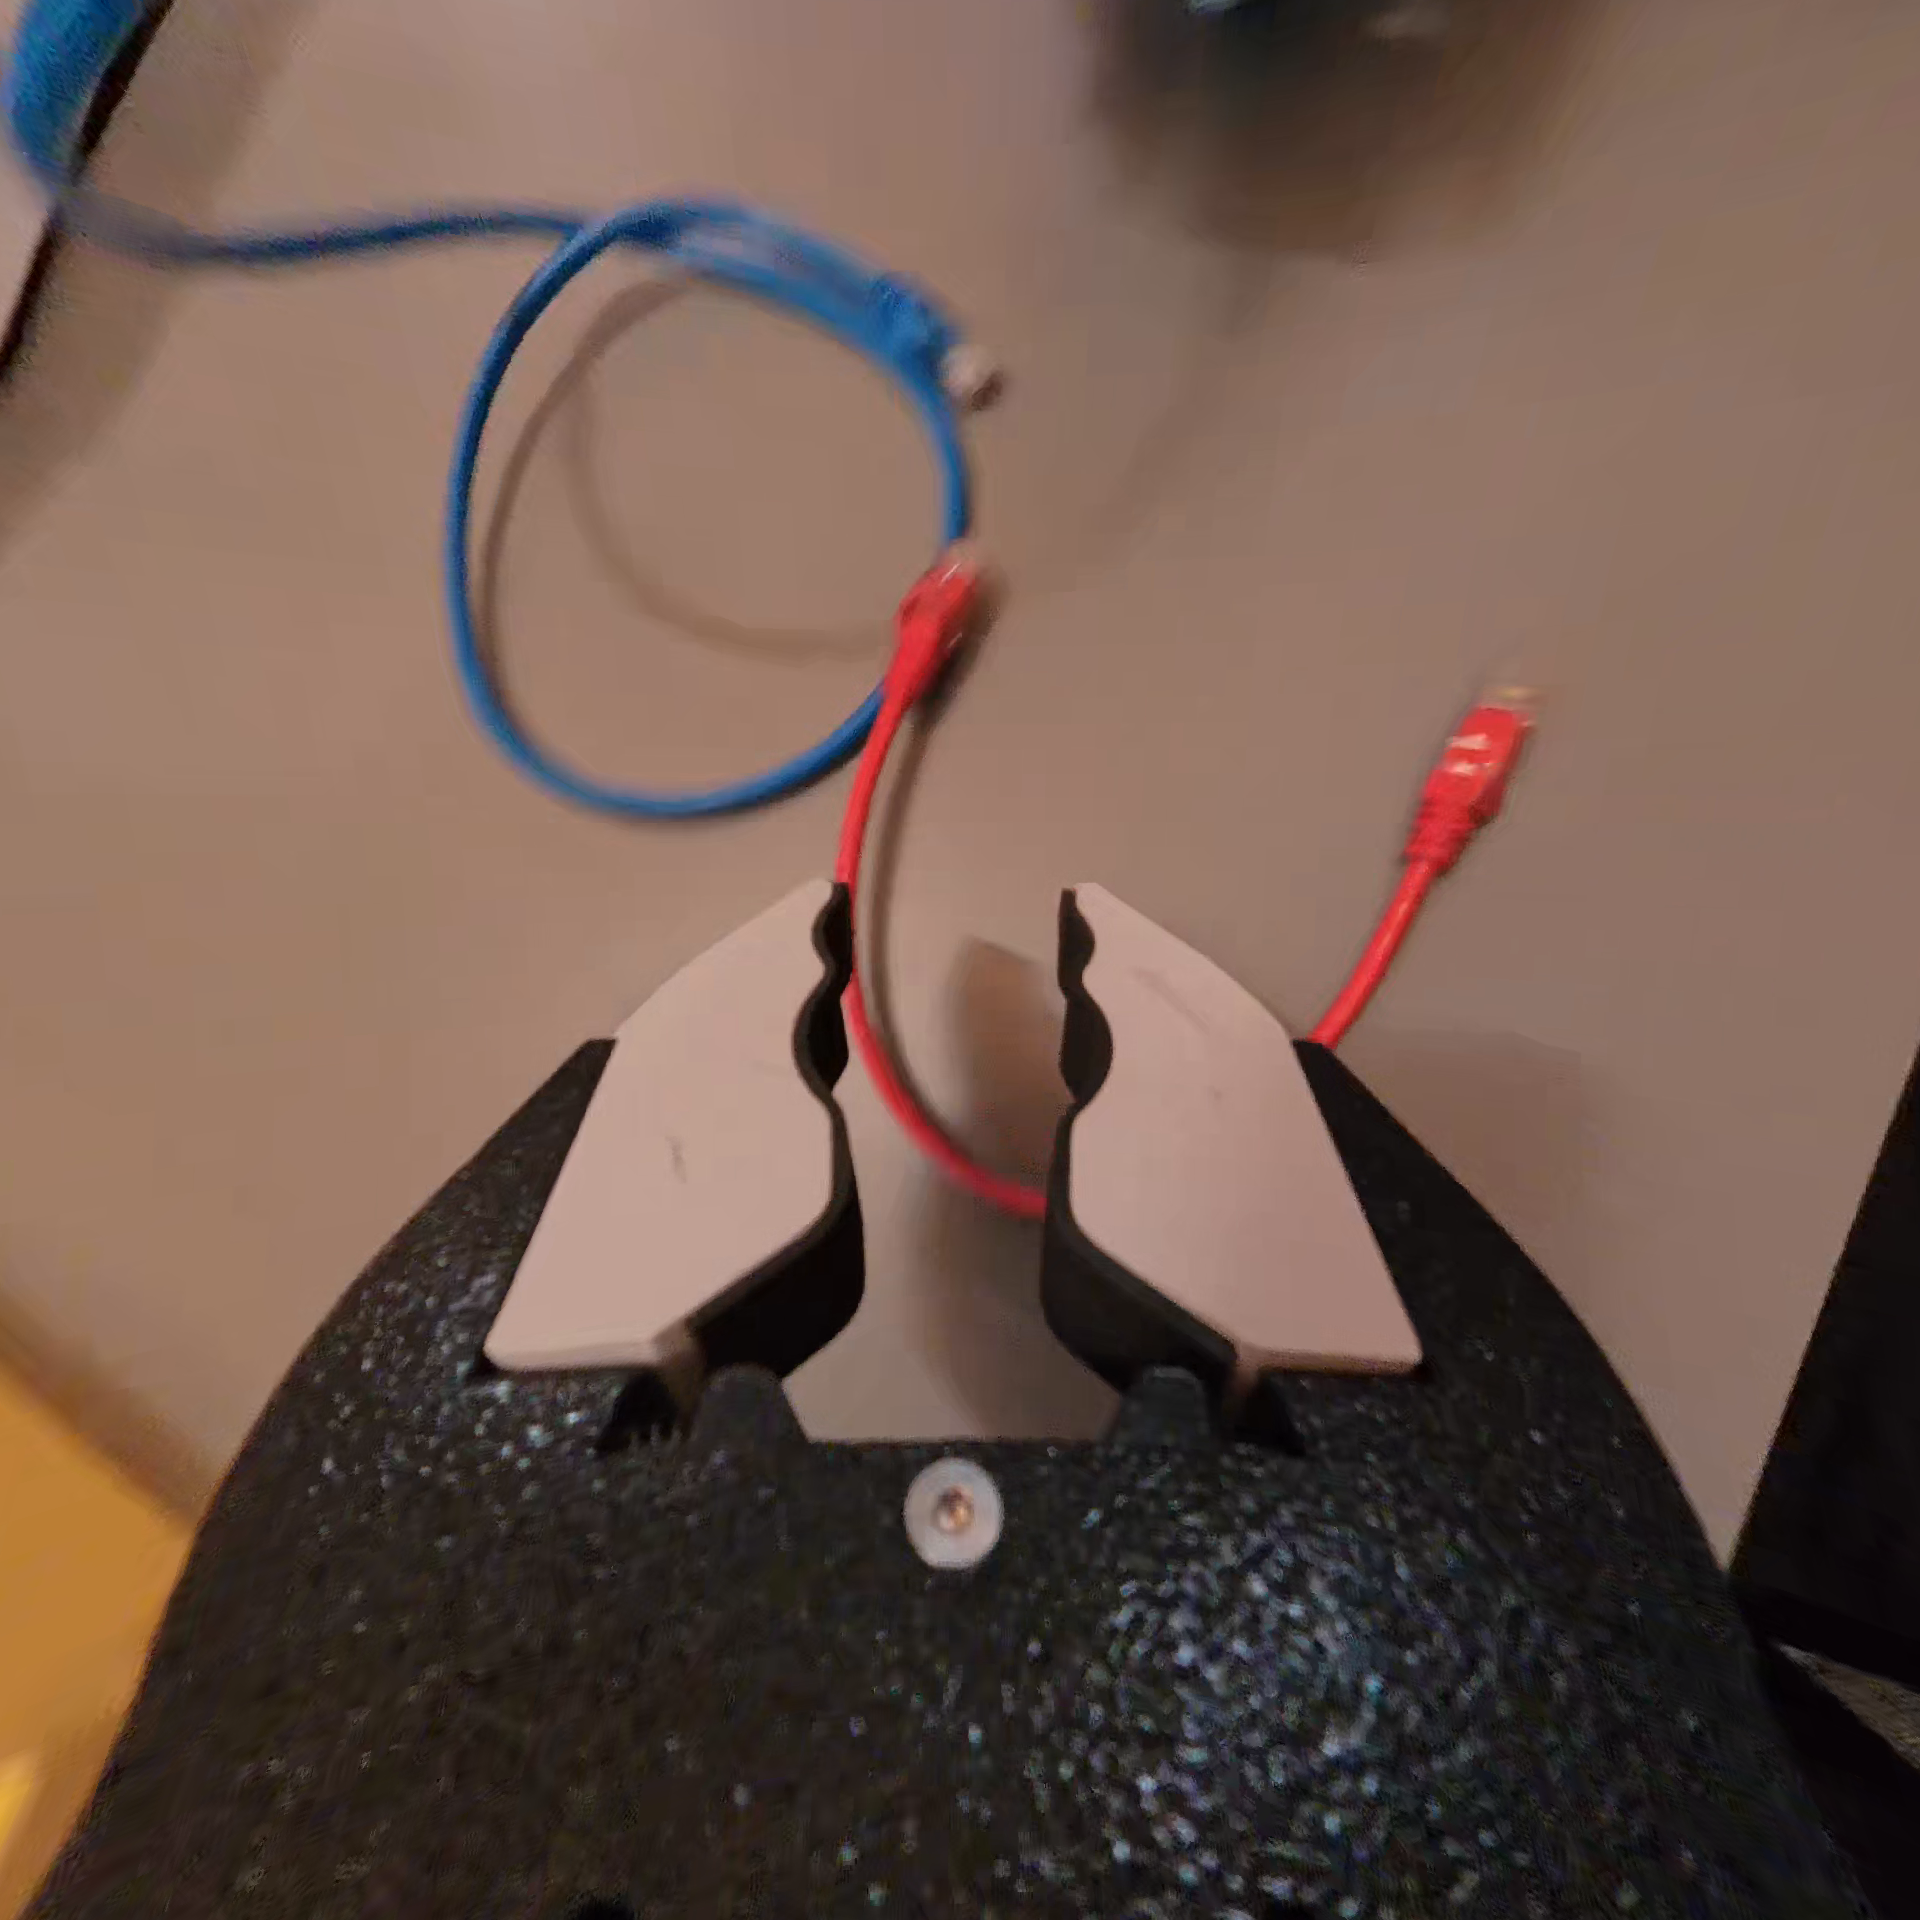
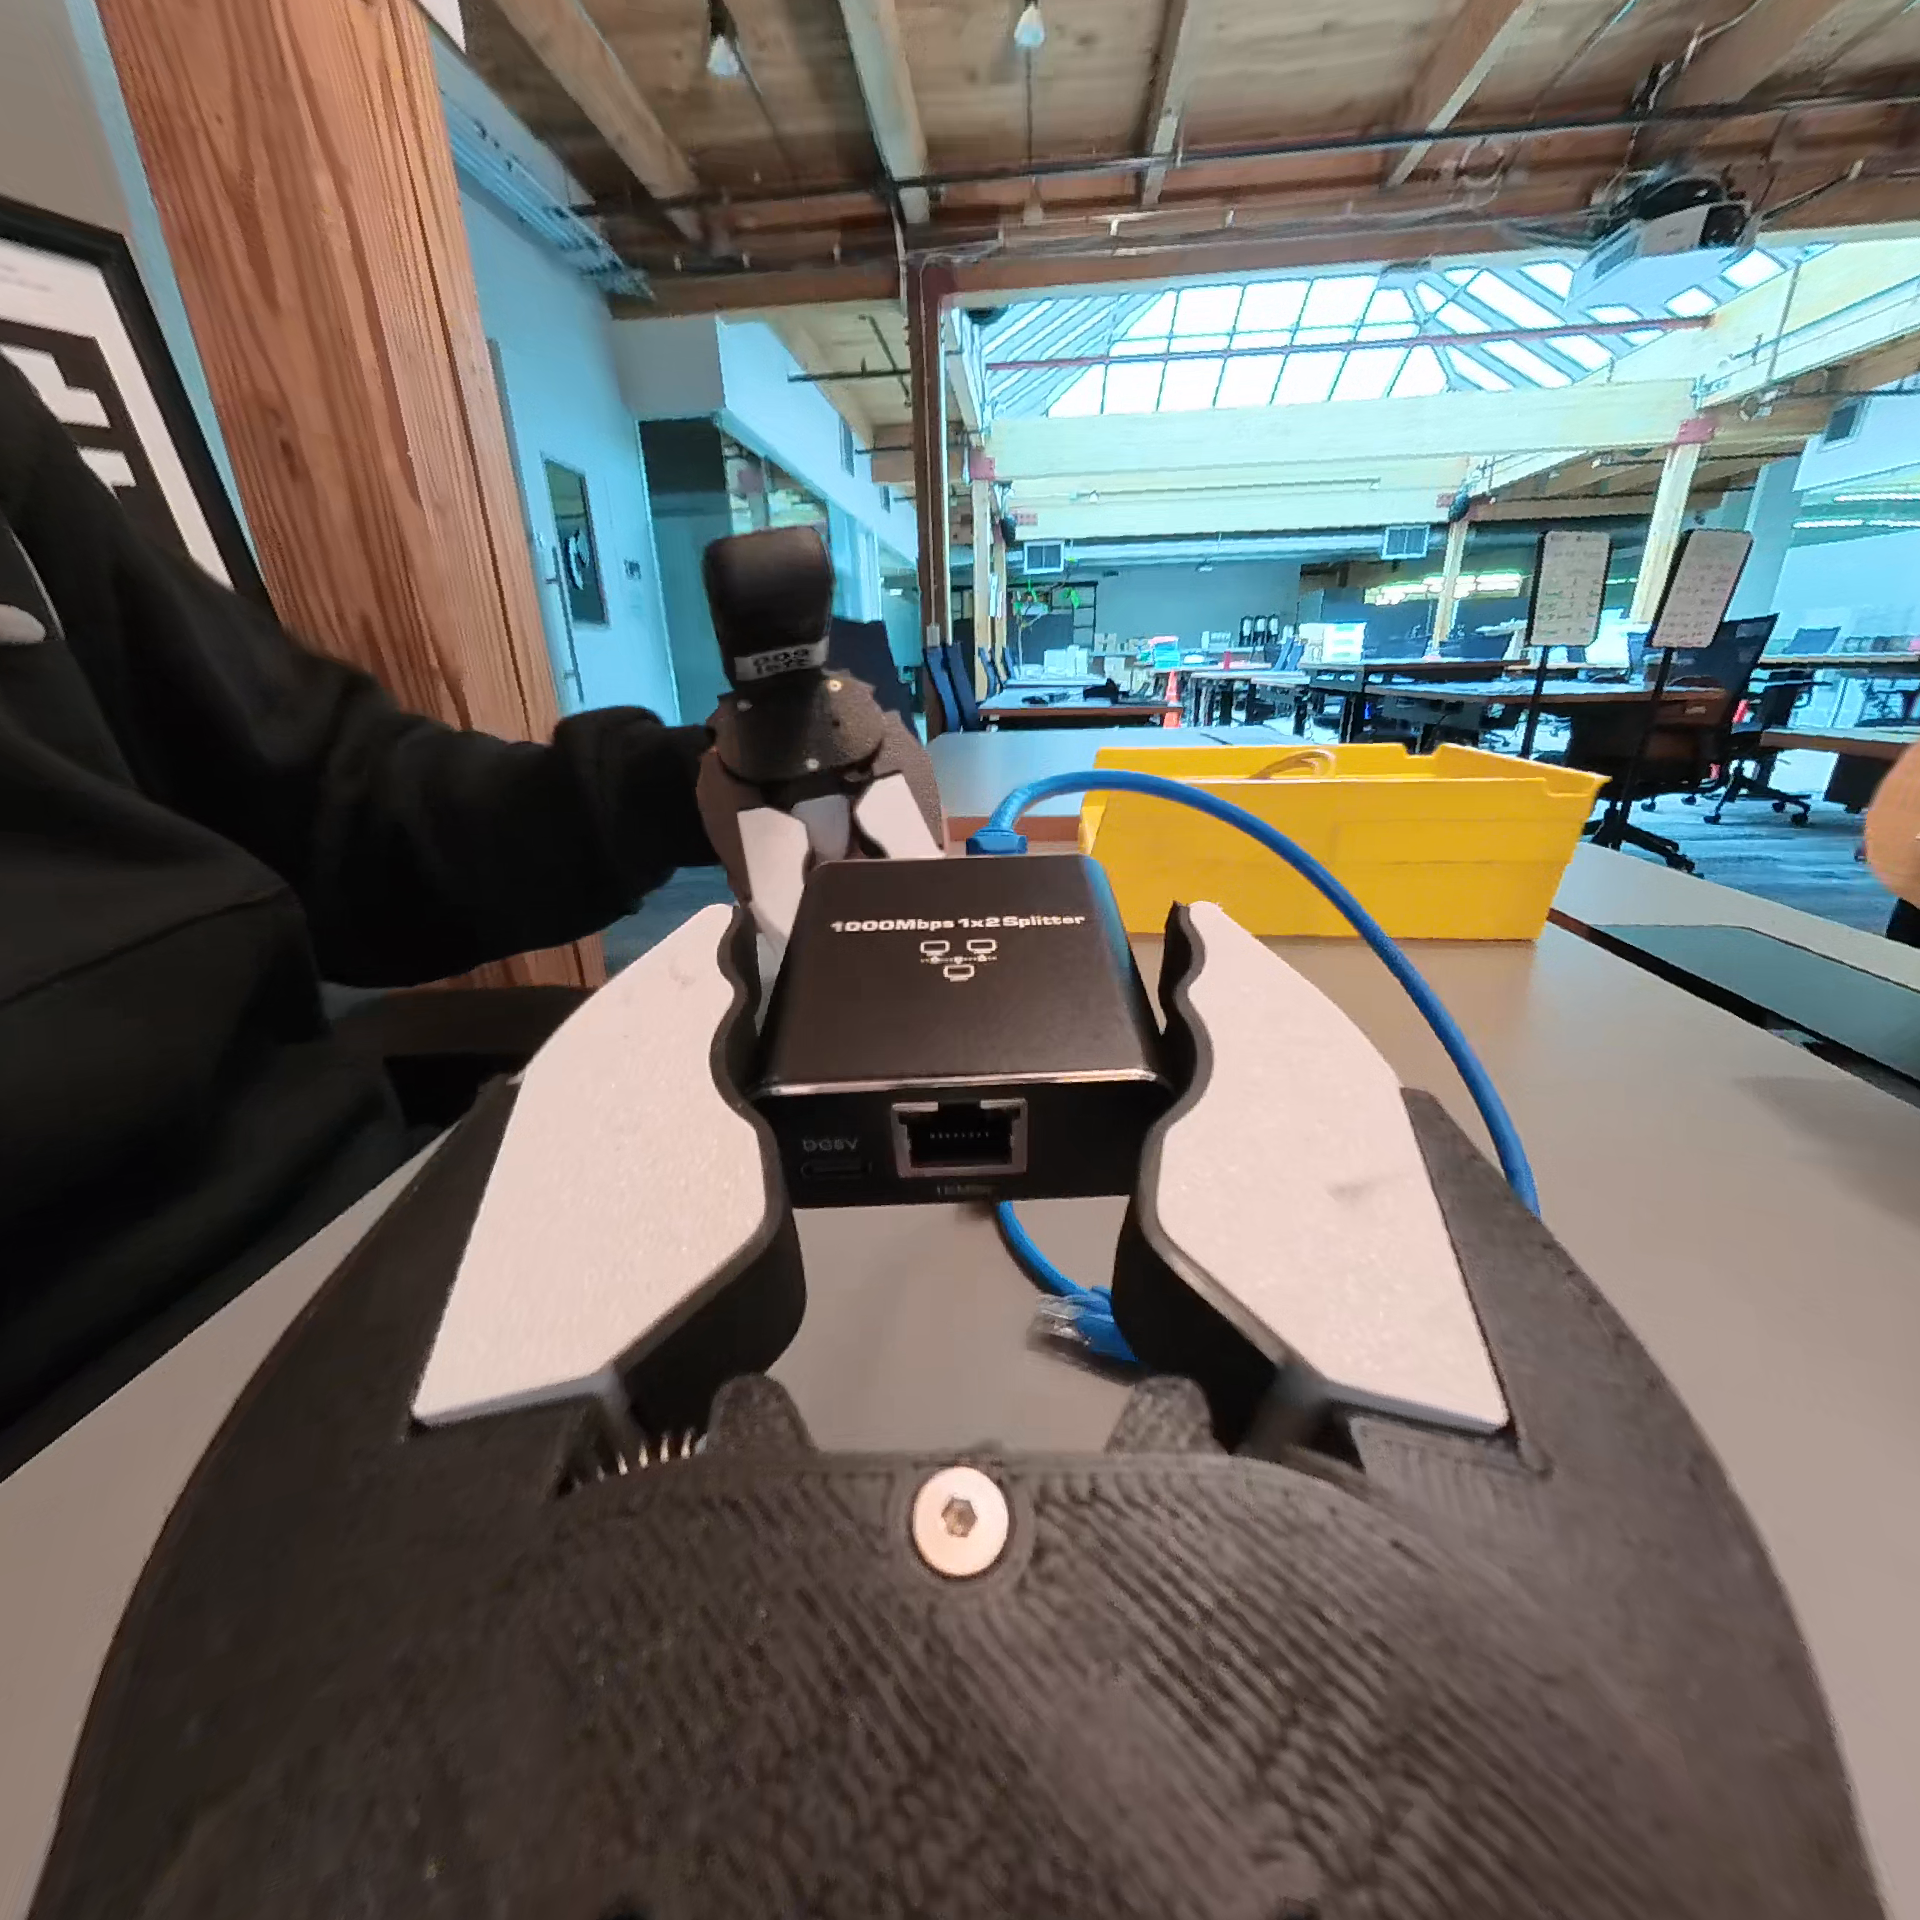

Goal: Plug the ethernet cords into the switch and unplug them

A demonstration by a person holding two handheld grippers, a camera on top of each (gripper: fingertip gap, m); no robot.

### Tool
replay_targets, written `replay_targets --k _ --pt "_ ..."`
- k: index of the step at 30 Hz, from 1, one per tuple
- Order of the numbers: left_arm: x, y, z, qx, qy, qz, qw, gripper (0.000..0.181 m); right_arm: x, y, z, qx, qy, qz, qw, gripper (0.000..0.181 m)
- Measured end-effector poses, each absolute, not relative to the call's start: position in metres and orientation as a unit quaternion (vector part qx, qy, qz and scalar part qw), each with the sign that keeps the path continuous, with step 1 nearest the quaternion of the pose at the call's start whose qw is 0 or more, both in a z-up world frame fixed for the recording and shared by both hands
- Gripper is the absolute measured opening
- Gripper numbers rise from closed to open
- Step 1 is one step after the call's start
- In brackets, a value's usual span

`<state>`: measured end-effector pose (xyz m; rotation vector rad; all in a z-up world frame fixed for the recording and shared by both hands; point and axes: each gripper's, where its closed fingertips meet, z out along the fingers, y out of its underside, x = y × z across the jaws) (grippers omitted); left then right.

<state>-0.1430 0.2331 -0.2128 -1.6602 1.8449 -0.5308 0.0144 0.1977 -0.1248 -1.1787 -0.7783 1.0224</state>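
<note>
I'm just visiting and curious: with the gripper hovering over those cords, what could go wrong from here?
The left gripper is open with the red cord running between its fingers, so it may pinch mid-cord rather than a plug. The blue cord, plugged into the switch that the right gripper holds, could drag if pulled.

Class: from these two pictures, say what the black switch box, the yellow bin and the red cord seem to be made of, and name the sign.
Switch box: probably painted metal or hard plastic; smooth satin black with soft reflections.
Yellow bin: moulded plastic; uniform colour, matte walls.
Red cord: rubbery plastic jacket; it bends in a smooth curve, glossy.
</note>
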Motion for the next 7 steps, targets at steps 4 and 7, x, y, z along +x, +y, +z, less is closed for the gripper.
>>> replay_targets --k 4,7 --pt "-0.108 0.225 -0.221 -0.577 0.719 -0.256 0.289 0.036 0.011 0.196 -0.126 -0.519 -0.352 0.441 0.642 0.074" --pt "-0.097 0.241 -0.239 -0.588 0.722 -0.245 0.269 0.034 0.013 0.197 -0.126 -0.518 -0.348 0.443 0.644 0.074"
